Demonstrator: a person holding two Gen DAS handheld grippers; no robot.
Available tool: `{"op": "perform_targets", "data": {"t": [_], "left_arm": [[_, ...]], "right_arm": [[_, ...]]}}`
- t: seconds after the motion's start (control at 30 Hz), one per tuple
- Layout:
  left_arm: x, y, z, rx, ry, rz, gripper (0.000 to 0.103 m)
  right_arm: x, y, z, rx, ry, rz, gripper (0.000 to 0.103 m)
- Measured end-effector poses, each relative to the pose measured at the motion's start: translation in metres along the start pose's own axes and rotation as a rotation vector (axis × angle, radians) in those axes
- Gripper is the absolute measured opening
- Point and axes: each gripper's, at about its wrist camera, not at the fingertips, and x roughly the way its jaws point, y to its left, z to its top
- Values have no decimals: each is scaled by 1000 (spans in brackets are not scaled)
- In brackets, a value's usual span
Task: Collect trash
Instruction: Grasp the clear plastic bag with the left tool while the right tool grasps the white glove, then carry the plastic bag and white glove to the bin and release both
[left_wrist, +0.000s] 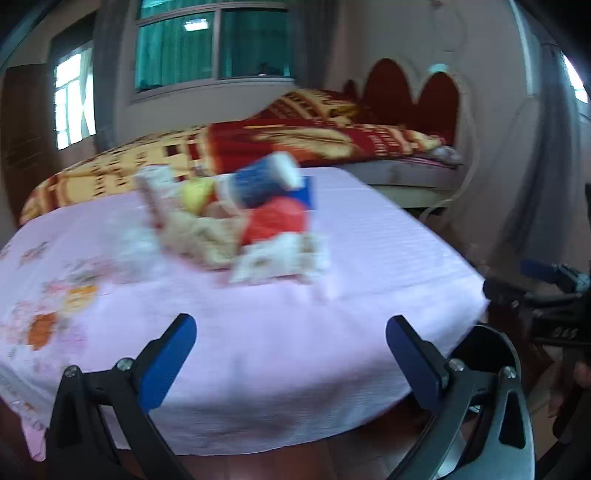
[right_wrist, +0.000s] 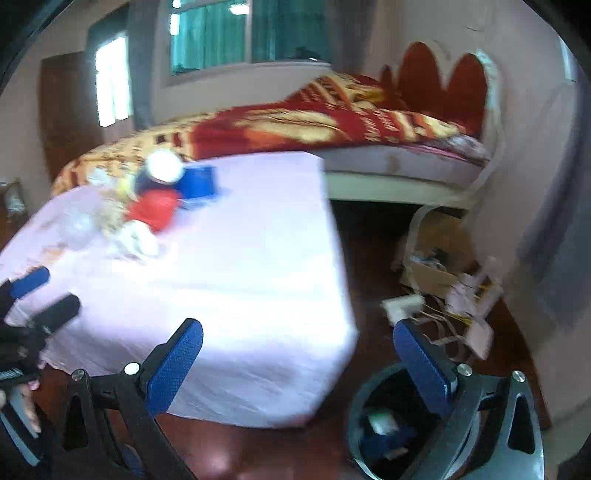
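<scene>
Pink cloth, faintly ribbed and printed with flowers along one edge, covers the single table (left_wrist: 280, 332). One heap of trash (left_wrist: 236, 218) lies on it toward twelve o'clock of the left tool (left_wrist: 291, 338). The heap is blurred, but it holds one blue cylinder with a white end (left_wrist: 264, 177), one flat blue piece (left_wrist: 308, 190) just beside it, one rounded red item (left_wrist: 275, 219), one yellowish round item (left_wrist: 195, 192), and some crumpled white and tan paper (left_wrist: 280, 254) at its near side; how many scraps there are I cannot tell.

Both tools are released: each shows two blue, finely textured pads on black arms, spread wide with nothing between them. In the right wrist view the right tool (right_wrist: 298, 347) hangs over the table's near corner, with the heap well off at about ten o'clock and the left tool at nine o'clock, a hand (right_wrist: 22, 402) gripping its handle.

One round, dark bin (right_wrist: 391, 424) stands on the reddish wooden floor (right_wrist: 369, 266) at about five o'clock, beside the table; blue and white scraps (right_wrist: 384, 428) lie inside it. Loose papers and cardboard (right_wrist: 439, 284) are strewn on the floor at two o'clock.

One bed (left_wrist: 406, 173) lies beyond the table, under a red and yellow patterned blanket (left_wrist: 295, 136), with a scalloped red headboard (left_wrist: 410, 96).
</scene>
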Motion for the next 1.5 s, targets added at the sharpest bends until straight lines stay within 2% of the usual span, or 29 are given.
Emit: {"op": "perform_targets", "data": {"t": [0.13, 0.3, 0.47, 0.53, 0.67, 0.7, 0.73, 0.77, 0.87, 1.07, 1.13, 1.17, 1.2, 1.23, 1.5], "left_arm": [[-2, 44, -2, -56, -6, 64, 103], [1, 87, -3, -117, -1, 57, 100], [6, 106, -1, -112, 1, 73, 97], [8, 111, 0, -115, 1, 75, 97], [19, 124, 5, -126, 4, 82, 97], [24, 129, 8, -129, 3, 84, 97], [28, 131, 10, -129, 5, 84, 97], [35, 136, 14, -131, 9, 83, 94], [57, 148, 26, -136, 27, 78, 89], [96, 163, 45, -161, 77, 65, 82], [106, 163, 48, -154, 101, 57, 76], [113, 164, 48, -152, 123, 48, 69], [121, 165, 47, -160, 160, 35, 46], [123, 166, 47, -166, 175, 24, 40], [76, 152, 28, -155, 102, -2, 39]], "right_arm": [[18, 51, 19, -62, -12, 92, 103], [50, 107, 37, -142, 1, 170, 103], [92, 138, 49, -175, 54, 206, 102], [103, 146, 52, -187, 73, 214, 94], [128, 161, 57, -210, 115, 225, 86], [131, 162, 58, -212, 121, 228, 80], [134, 164, 58, -213, 126, 237, 65], [136, 165, 58, -214, 131, 246, 53], [136, 164, 61, -206, 112, 243, 42], [144, 164, 67, -176, 125, 251, 40], [144, 163, 68, -169, 125, 261, 39], [144, 164, 69, -169, 127, 262, 39], [142, 163, 68, -167, 127, 268, 39], [143, 162, 68, -166, 127, 270, 38], [113, 149, 57, -145, 84, 281, 37]]}}
